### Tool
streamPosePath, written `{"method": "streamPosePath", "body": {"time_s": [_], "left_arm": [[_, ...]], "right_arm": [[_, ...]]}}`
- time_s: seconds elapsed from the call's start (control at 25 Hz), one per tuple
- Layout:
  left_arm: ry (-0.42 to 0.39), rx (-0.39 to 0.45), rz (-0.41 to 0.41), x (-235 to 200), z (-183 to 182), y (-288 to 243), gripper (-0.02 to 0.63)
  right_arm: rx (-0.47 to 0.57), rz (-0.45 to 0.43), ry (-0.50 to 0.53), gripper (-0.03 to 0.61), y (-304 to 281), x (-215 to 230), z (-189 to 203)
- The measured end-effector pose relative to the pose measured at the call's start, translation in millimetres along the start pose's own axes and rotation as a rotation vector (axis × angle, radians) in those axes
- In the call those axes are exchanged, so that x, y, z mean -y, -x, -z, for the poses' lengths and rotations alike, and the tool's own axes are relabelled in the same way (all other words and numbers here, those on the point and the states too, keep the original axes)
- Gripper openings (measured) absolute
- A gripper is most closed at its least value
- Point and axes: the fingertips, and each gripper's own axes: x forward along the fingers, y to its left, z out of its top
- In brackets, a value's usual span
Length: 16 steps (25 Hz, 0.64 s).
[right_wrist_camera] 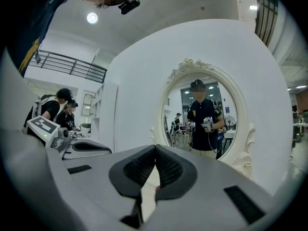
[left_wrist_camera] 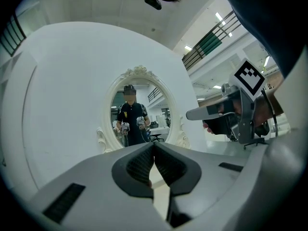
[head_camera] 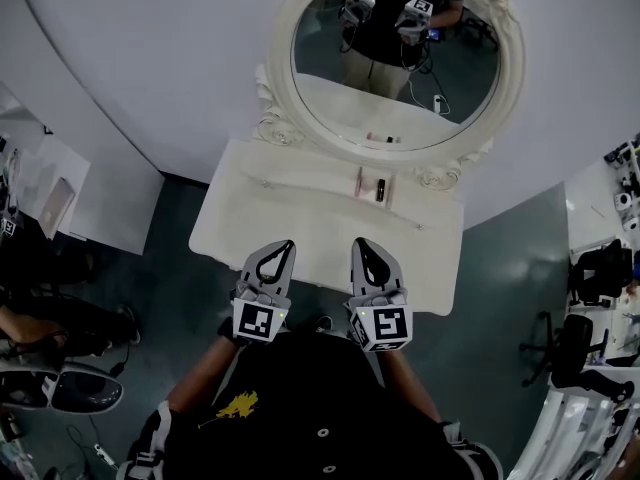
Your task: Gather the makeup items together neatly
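Nearest, the left tongs (head_camera: 287,248) and the right tongs (head_camera: 358,244) are being held level and side by side over the near edge of the table (head_camera: 300,218). Each pair is being carried with its jaws pressed together and nothing between them.

Well ahead of the tips, at the table's far side, two makeup items are being shown lying close together but apart. A pink stick (head_camera: 360,180) is lying straight ahead of the right tongs, with a dark tube (head_camera: 381,190) just to its right. Both are being judged light, stiff and smooth, so likely to roll or skid. Each is probably best taken across the middle of its barrel, with the jaws crosswise to its length.

Farthest, the mirror (head_camera: 400,58) is being seen standing behind the items.

The items are being shown by the head view alone; in both gripper views they are being hidden behind the jaws. The upright mirror frame with the reflected person is being shown there instead, and bystanders (right_wrist_camera: 48,112) are being caught only in the right gripper view.
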Motion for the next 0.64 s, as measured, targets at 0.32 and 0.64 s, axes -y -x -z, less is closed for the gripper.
{"method": "streamPosePath", "body": {"time_s": [0.32,0.64], "left_arm": [[0.013,-0.012,-0.008,-4.1,3.0,10.1,0.017],[0.024,-0.021,0.016,-8.4,11.6,25.4,0.017]], "right_arm": [[-0.024,0.039,-0.115,0.015,10.3,8.5,4.8],[-0.041,0.072,-0.066,0.015,9.6,-6.2,8.5]]}}
